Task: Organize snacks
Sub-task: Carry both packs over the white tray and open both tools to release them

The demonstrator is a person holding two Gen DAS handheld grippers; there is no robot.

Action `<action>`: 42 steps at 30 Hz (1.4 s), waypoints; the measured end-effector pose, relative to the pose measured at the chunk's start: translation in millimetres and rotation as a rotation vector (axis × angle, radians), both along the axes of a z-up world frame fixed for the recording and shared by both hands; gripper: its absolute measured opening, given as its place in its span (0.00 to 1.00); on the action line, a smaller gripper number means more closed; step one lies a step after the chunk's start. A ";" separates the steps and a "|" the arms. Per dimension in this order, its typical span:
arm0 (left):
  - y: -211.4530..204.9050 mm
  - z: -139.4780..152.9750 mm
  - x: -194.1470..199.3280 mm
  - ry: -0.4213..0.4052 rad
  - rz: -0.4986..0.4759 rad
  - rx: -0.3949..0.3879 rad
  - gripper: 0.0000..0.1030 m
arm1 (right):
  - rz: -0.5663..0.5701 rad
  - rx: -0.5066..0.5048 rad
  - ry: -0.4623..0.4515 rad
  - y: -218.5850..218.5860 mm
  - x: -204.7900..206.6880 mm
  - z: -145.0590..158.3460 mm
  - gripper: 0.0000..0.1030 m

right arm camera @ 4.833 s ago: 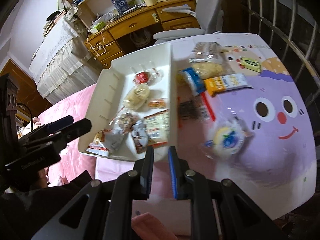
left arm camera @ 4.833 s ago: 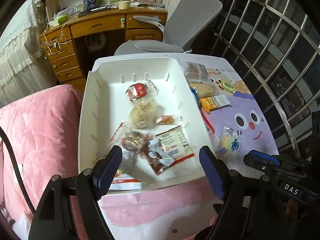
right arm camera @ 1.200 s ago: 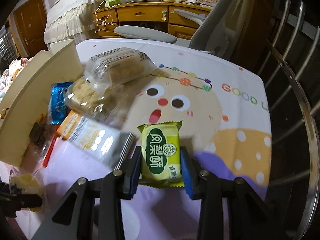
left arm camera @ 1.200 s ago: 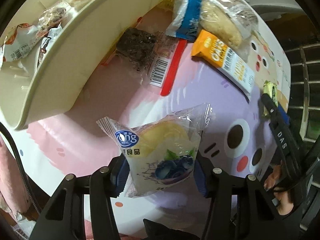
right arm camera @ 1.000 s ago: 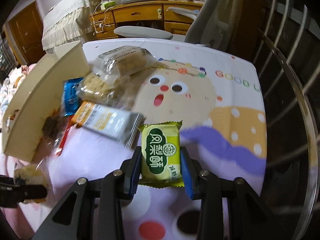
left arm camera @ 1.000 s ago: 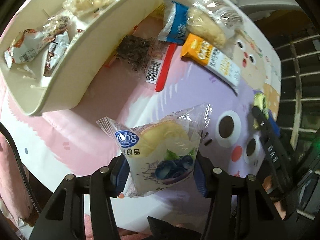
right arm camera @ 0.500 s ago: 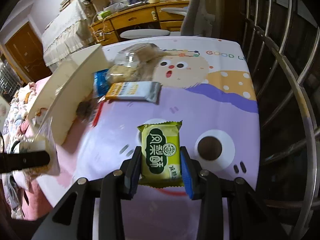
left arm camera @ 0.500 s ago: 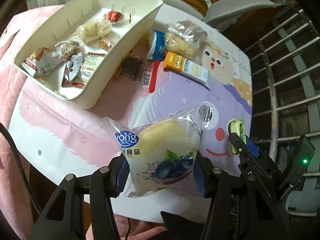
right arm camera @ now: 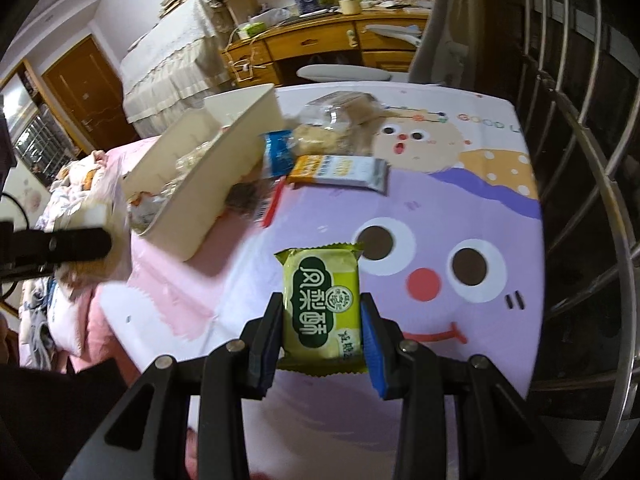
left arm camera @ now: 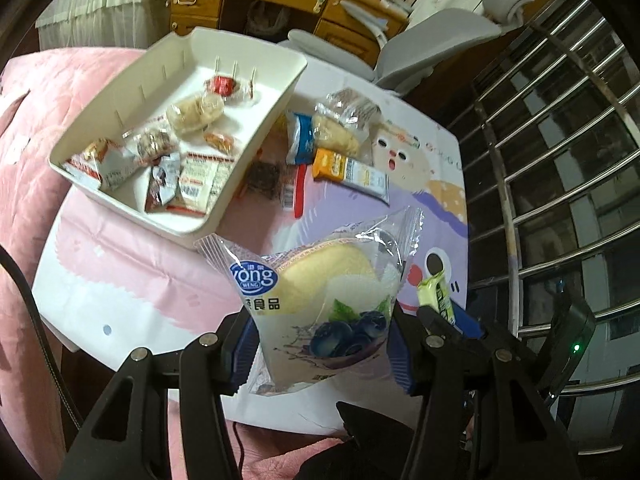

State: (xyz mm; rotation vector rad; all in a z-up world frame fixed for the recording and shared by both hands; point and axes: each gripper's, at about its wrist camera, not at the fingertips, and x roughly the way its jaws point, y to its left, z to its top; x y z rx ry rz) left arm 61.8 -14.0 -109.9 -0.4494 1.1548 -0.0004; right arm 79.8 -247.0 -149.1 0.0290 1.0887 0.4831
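My left gripper (left arm camera: 320,344) is shut on a clear-wrapped blueberry cake packet (left arm camera: 320,292), held in the air above the near edge of the table. My right gripper (right arm camera: 322,332) is shut on a small green pastry packet (right arm camera: 320,304), also lifted over the purple cartoon tablecloth (right arm camera: 460,208). The same green pastry packet (left arm camera: 436,294) shows at the right in the left wrist view. The white tray (left arm camera: 256,152) lies at the far left of the table with several wrapped snacks inside it. The left gripper shows as a dark blurred bar at the left of the right wrist view.
Beside the tray's right wall lie a blue packet (left arm camera: 300,138), a clear bag of pastry (left arm camera: 340,128), an orange oat bar (left arm camera: 348,170) and a dark snack with a red strip (left arm camera: 276,180). A metal railing (left arm camera: 560,160) runs along the right. A grey chair (left arm camera: 420,48) and a wooden desk stand behind.
Both grippers have risen and pulled back toward the near edge with their packets still held. The table and tray look smaller and farther away than a second ago.
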 end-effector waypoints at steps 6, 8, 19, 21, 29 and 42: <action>20.3 11.8 -2.2 -0.040 -0.027 0.000 0.52 | 0.025 0.026 -0.013 16.1 -4.1 11.9 0.36; 29.6 15.7 -1.2 -0.057 -0.047 -0.001 0.52 | 0.019 0.034 -0.018 22.3 -3.6 16.0 0.36; 83.9 30.2 18.4 -0.090 -0.187 -0.013 0.52 | -0.068 0.038 -0.048 75.3 -9.0 34.5 0.36; 96.8 31.7 22.8 -0.095 -0.208 -0.016 0.53 | -0.084 0.035 -0.054 84.9 -10.7 36.9 0.36; 144.8 34.5 47.6 -0.128 -0.276 -0.003 0.53 | -0.186 0.015 -0.063 127.8 -11.3 40.2 0.36; 216.1 31.3 79.6 -0.153 -0.415 0.066 0.53 | -0.354 0.049 -0.091 198.3 -9.5 37.0 0.36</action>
